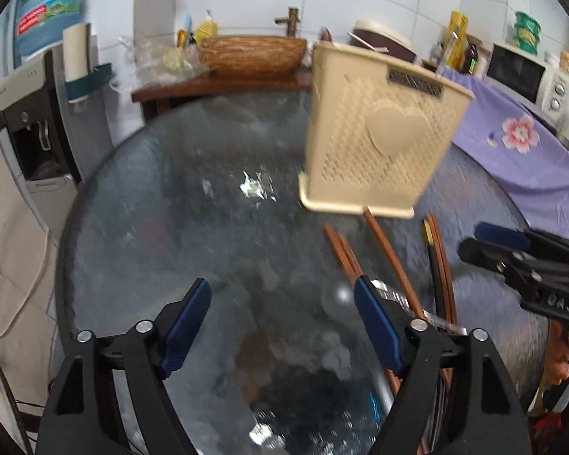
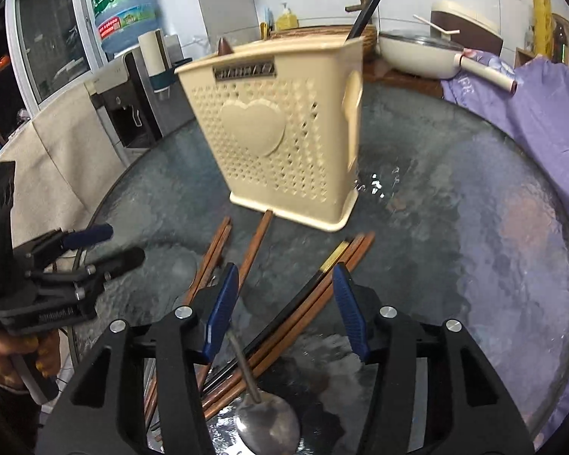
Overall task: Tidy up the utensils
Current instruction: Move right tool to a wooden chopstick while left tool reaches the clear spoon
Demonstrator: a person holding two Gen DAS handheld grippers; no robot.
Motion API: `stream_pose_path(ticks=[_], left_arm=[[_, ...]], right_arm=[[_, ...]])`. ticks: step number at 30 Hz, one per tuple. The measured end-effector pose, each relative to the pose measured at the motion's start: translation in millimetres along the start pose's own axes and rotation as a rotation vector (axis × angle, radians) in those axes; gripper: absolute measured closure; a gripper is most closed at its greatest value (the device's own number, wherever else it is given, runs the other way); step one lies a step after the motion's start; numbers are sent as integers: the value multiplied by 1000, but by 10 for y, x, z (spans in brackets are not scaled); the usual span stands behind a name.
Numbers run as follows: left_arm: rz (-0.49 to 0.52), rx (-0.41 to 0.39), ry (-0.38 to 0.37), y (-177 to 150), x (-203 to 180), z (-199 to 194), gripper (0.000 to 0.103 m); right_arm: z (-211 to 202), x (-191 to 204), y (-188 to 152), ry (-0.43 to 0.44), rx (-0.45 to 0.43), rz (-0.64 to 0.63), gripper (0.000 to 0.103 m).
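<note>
Both my left tongs [image 1: 282,305] and right tongs [image 2: 284,288] are spread, pinching nothing. Chopsticks [image 2: 311,295] lie on the desk [image 2: 474,227] between the right pads, the holder [image 2: 277,132] just beyond; I should close on one pair only.

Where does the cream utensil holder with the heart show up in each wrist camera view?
Left wrist: the holder is upper right of centre, standing on the glass table.
Right wrist: the holder is upper centre, just left of the middle.
Shared landmark: one brown chopstick reaches the holder's base in both views.
</note>
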State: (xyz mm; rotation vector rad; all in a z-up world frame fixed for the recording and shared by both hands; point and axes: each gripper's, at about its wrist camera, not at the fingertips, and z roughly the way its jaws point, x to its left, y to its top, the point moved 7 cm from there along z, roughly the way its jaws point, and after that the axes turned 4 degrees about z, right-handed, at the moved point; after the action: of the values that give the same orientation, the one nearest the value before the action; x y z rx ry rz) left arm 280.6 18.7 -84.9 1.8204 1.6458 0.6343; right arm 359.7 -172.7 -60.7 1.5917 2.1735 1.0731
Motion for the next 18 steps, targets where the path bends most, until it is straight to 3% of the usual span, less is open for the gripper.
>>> stream_pose_path(ticks=[6, 18], left_arm=[[64, 34, -31, -157, -216, 49, 32], [70, 75, -27, -122, -377, 335, 39]], right_arm=[[16, -16, -70, 1, 5, 37, 51], [-24, -135, -103, -15, 14, 66, 51]])
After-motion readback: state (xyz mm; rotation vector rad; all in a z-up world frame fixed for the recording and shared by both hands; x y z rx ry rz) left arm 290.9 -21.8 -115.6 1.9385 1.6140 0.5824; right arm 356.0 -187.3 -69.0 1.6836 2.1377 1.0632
